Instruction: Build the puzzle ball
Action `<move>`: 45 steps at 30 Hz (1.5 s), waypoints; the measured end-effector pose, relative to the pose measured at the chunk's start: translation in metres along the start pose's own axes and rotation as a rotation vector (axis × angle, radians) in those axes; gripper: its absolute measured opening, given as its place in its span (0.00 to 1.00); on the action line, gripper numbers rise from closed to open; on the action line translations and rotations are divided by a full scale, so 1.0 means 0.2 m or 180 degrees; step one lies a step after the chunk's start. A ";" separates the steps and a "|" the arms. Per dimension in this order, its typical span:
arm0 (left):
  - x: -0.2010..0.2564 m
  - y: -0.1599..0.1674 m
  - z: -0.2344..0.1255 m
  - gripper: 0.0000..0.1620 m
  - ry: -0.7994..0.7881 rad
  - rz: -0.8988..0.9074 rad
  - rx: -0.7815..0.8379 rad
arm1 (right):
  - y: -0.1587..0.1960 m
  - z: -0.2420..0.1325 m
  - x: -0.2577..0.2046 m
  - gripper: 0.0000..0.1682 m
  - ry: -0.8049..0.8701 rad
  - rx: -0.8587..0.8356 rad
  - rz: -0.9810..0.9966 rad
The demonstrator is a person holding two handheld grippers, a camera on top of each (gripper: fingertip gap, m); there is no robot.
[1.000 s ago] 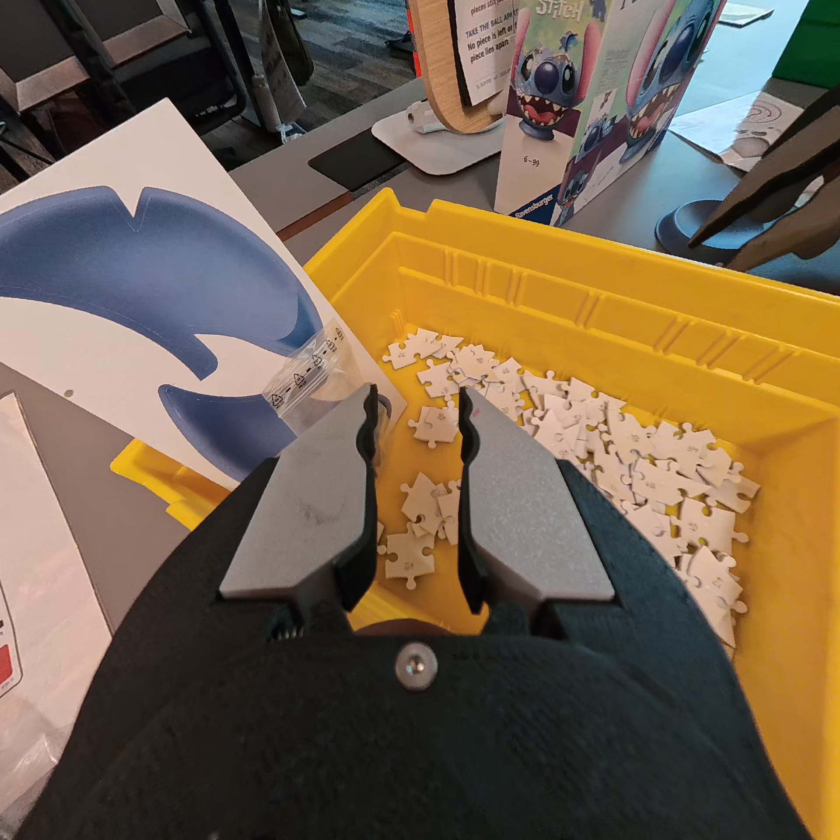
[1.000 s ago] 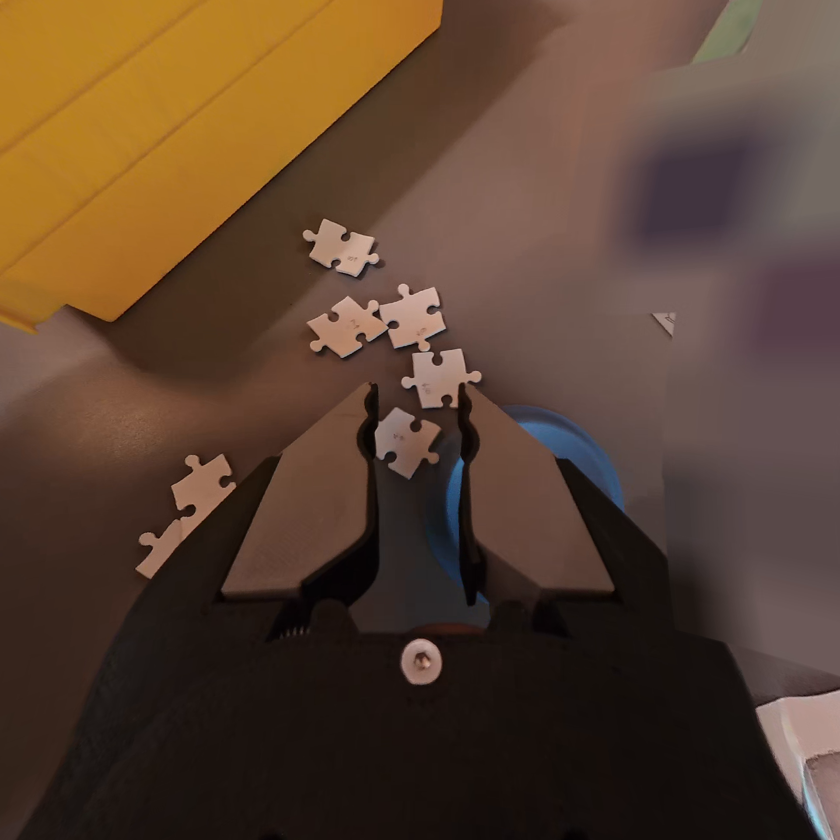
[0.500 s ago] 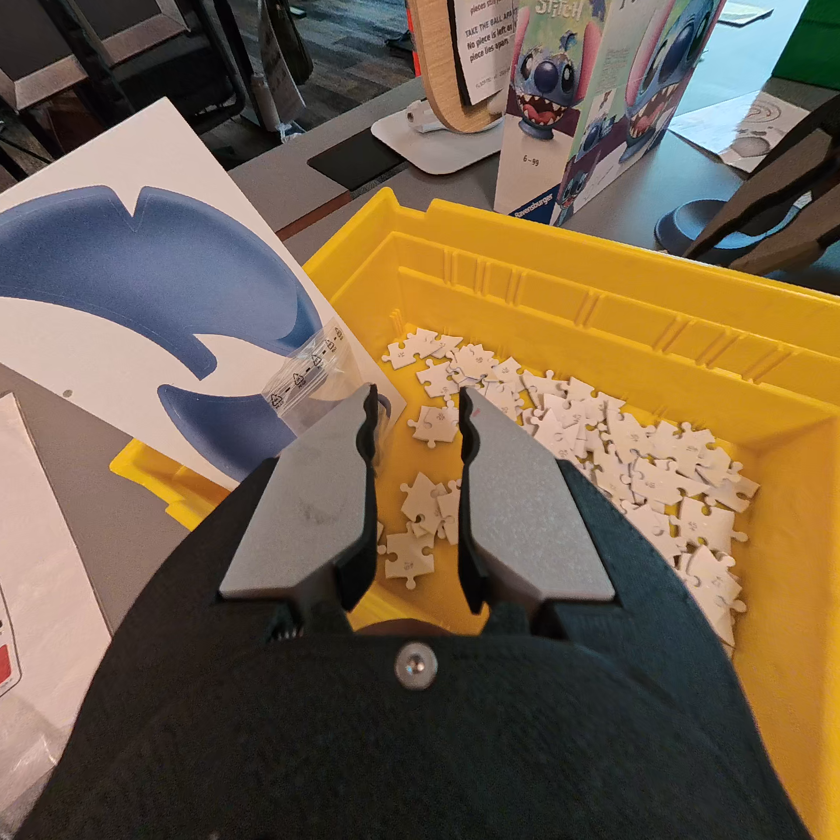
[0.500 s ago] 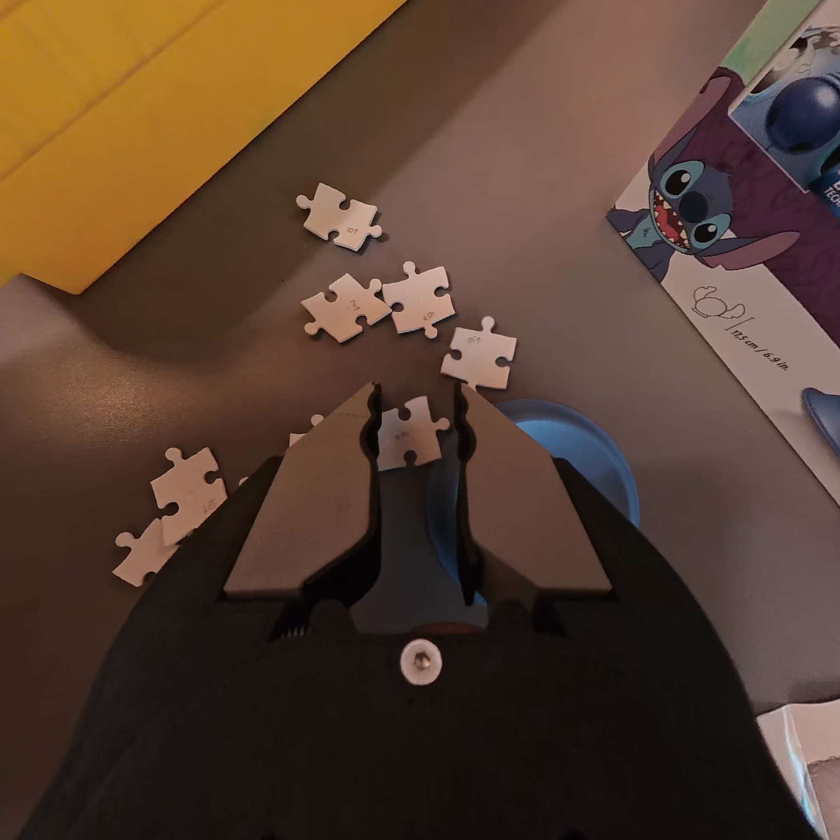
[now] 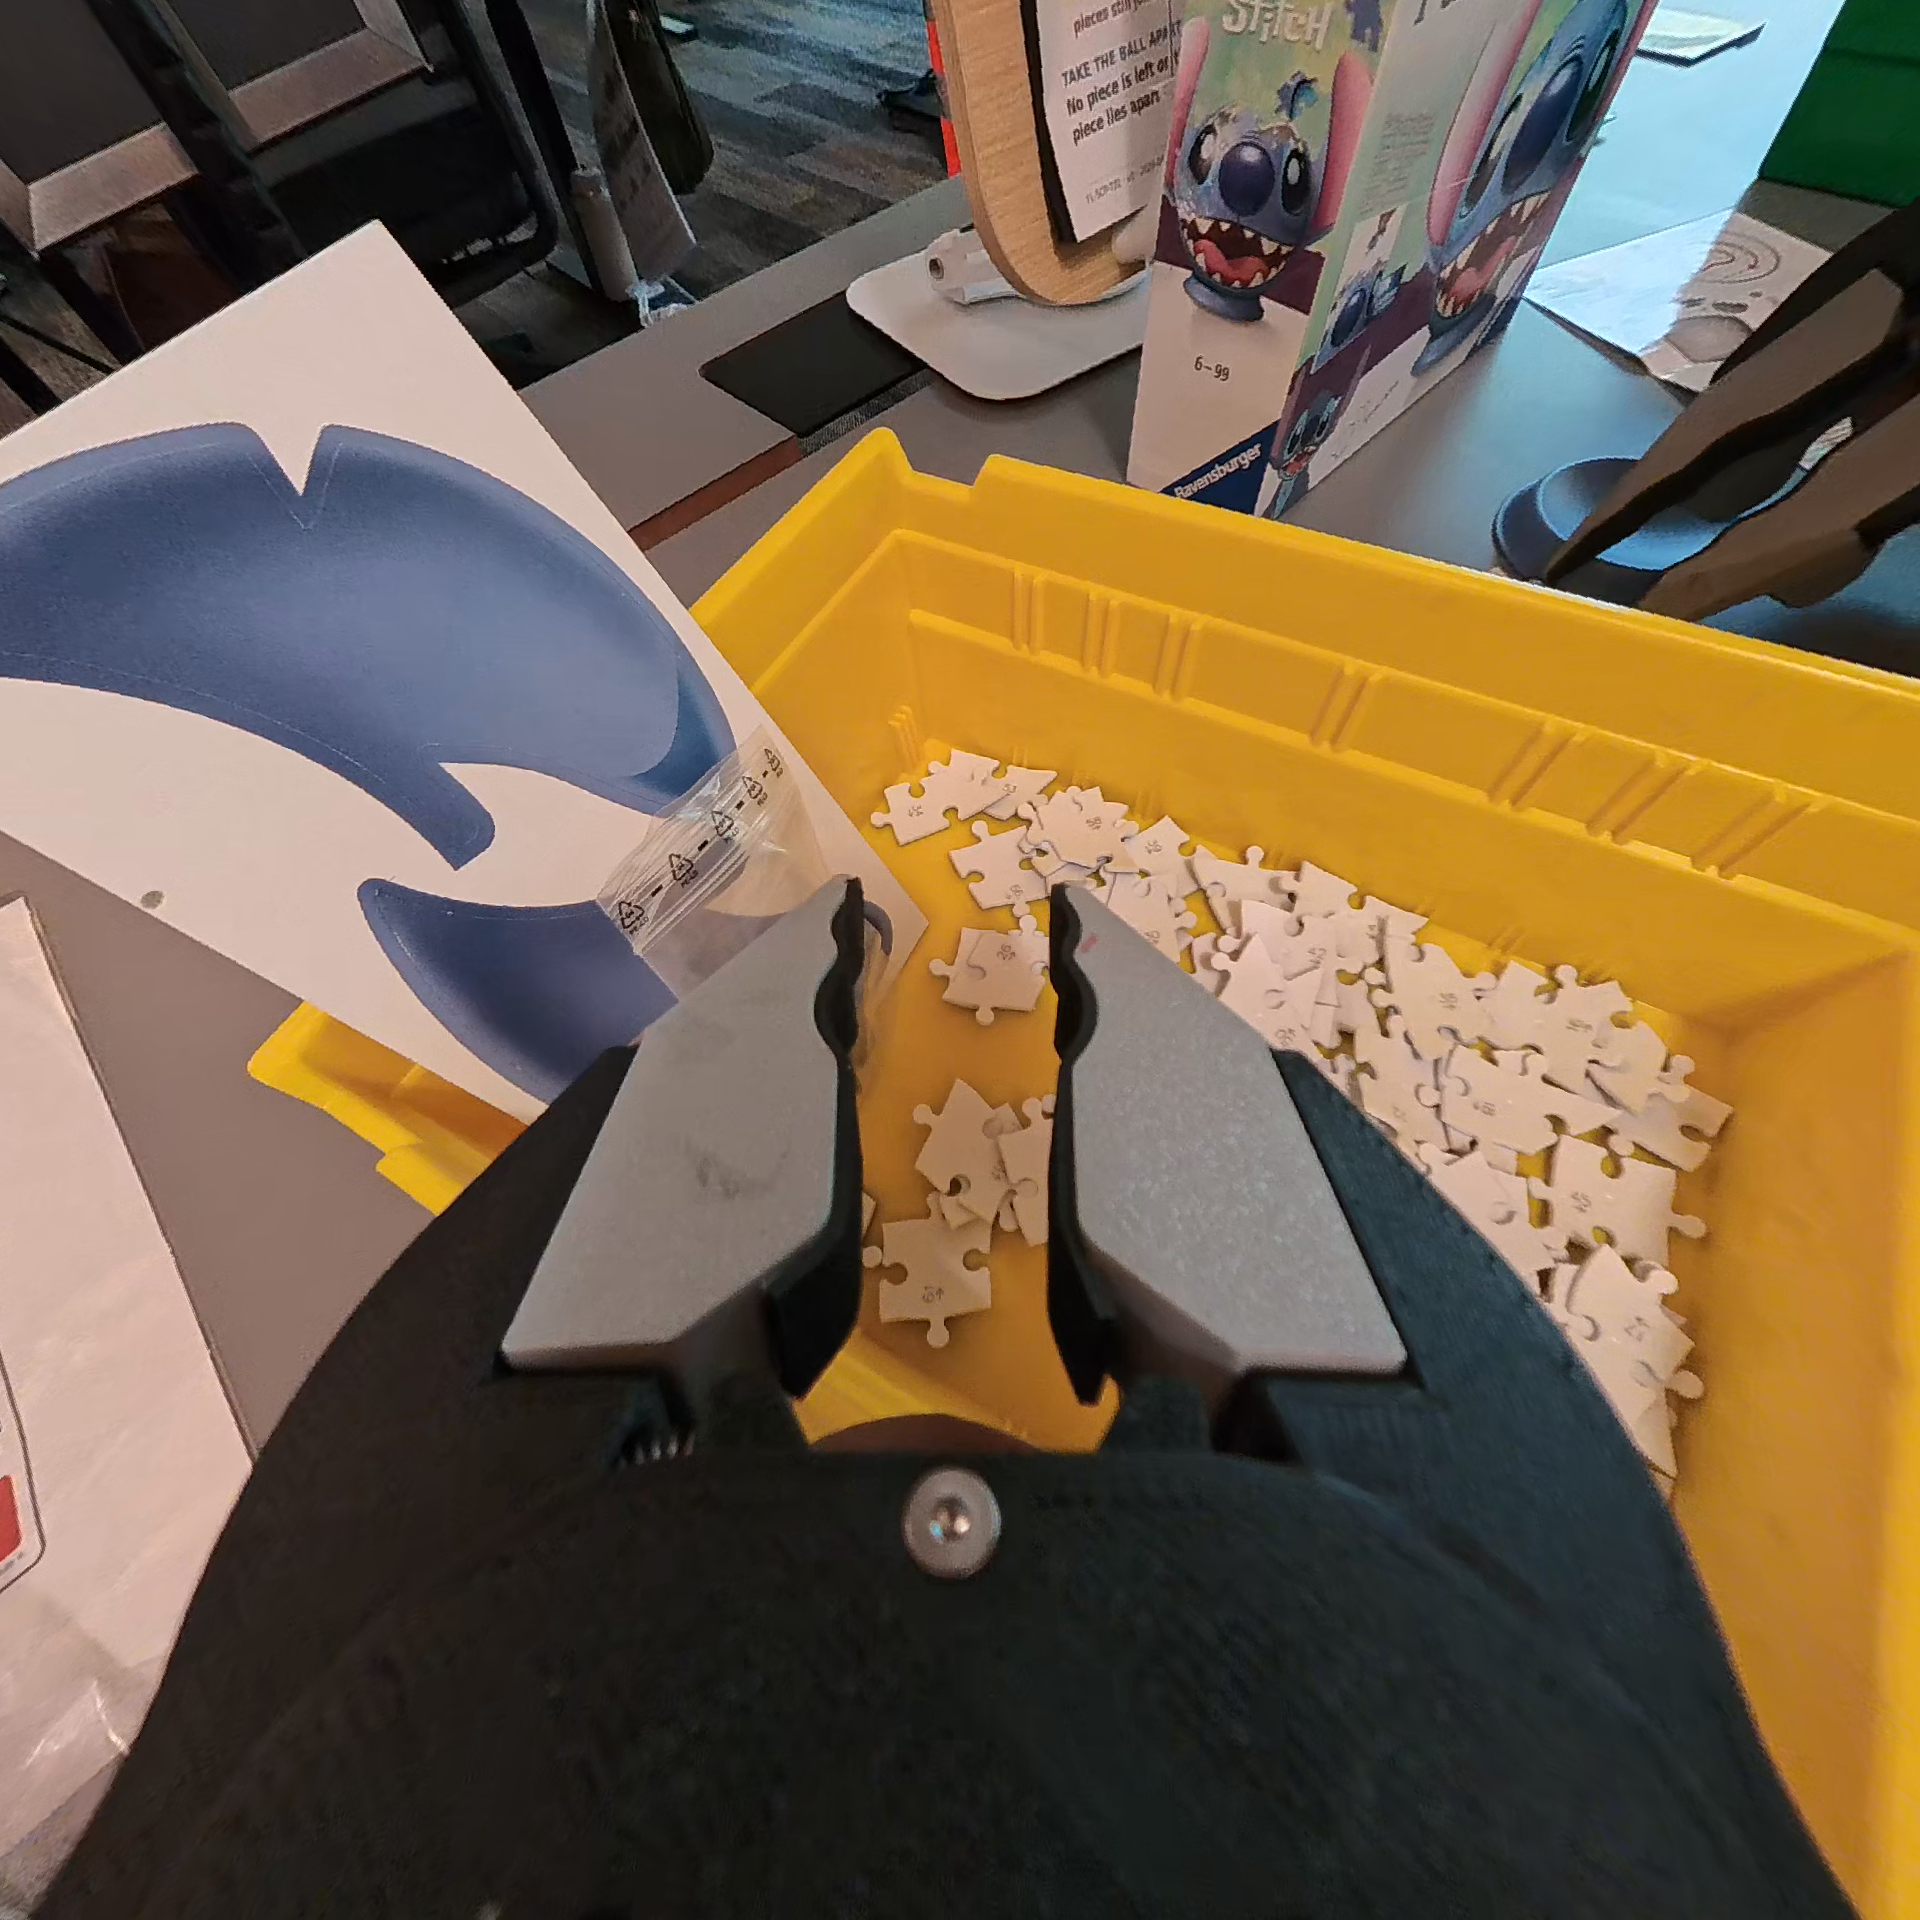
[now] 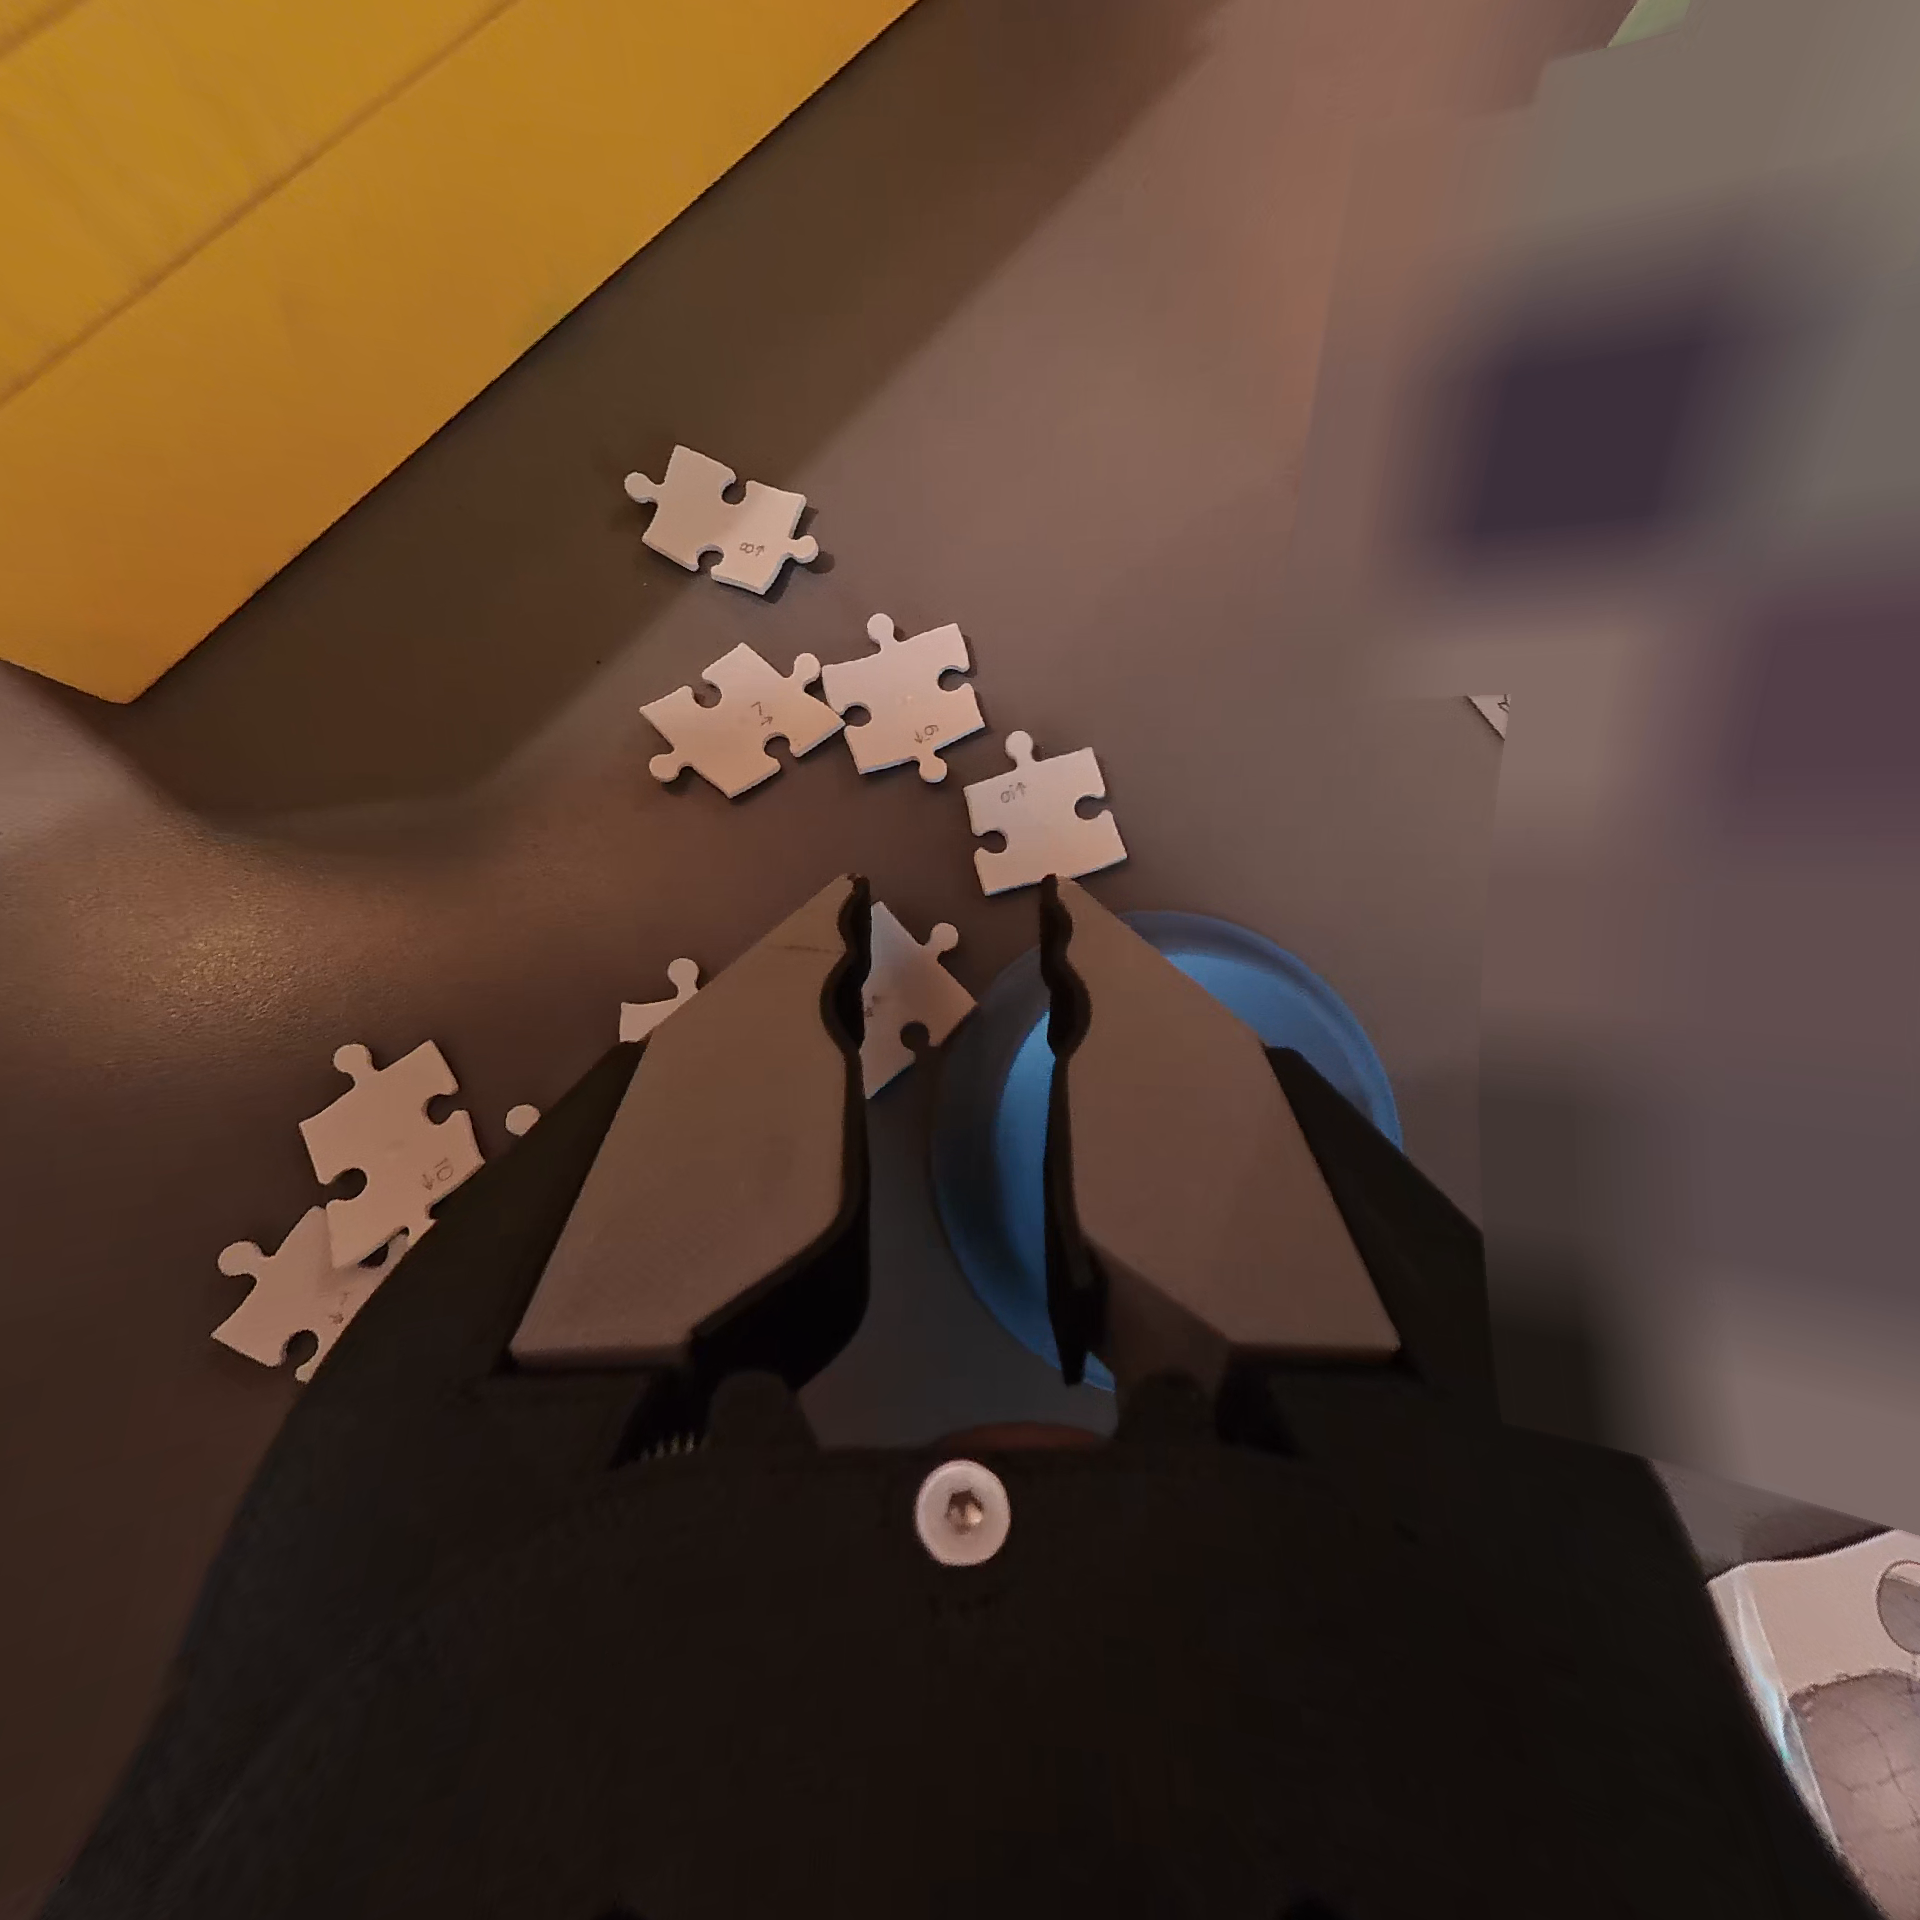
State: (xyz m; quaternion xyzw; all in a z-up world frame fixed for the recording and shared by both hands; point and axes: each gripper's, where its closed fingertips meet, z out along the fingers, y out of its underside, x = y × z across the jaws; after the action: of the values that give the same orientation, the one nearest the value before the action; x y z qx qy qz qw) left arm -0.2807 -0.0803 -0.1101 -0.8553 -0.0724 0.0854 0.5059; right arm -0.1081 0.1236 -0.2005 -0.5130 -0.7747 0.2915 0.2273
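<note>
My left gripper (image 5: pixel 951 914) is open and empty, held above the near left part of a yellow bin (image 5: pixel 1351 582). Several white puzzle pieces (image 5: pixel 1455 1060) lie face down in the bin. My right gripper (image 6: pixel 954 894) is open and empty, low over the grey table. Loose white pieces lie ahead of it (image 6: pixel 909 701), (image 6: pixel 1044 821), and one piece (image 6: pixel 904 997) is partly hidden under its left finger. A blue round stand (image 6: pixel 1195 1039) sits under its right finger. The right gripper also shows at the far right of the left wrist view (image 5: pixel 1766 468).
A white sheet with blue shapes (image 5: pixel 312 644) and a clear plastic bag (image 5: pixel 717 862) rest on the bin's left edge. The puzzle box (image 5: pixel 1351 239) stands behind the bin. The bin's outer wall (image 6: pixel 312 260) is at the right gripper's upper left. More pieces (image 6: pixel 395 1132) lie to its left. My right fingertips sit around 30 centimetres from my left ones.
The right gripper swung slightly and came back; the piece between its fingertips now lies partly under the left finger, and the piece by the right fingertip has shifted right. The left gripper has not moved.
</note>
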 end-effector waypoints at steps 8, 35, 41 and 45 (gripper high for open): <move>0.00 0.00 0.00 0.20 0.0001 0.0001 0.0003 | -0.01 -0.01 0.02 0.18 0.0056 0.0029 0.0003; 0.00 0.00 0.00 0.20 -0.0005 0.0014 0.0000 | 0.02 0.02 0.05 0.19 0.0210 -0.0060 0.0033; 0.00 0.00 0.00 0.20 -0.0007 0.0017 -0.0001 | 0.01 0.02 0.02 0.19 0.0148 -0.0020 -0.0006; 0.00 0.00 0.00 0.20 -0.0008 0.0019 -0.0001 | 0.01 0.01 0.02 0.19 0.0123 -0.0012 0.0007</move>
State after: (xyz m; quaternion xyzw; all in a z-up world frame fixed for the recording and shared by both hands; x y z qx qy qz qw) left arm -0.2800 -0.0801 -0.1101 -0.8555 -0.0705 0.0880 0.5054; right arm -0.1110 0.1278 -0.2032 -0.5198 -0.7702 0.2804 0.2409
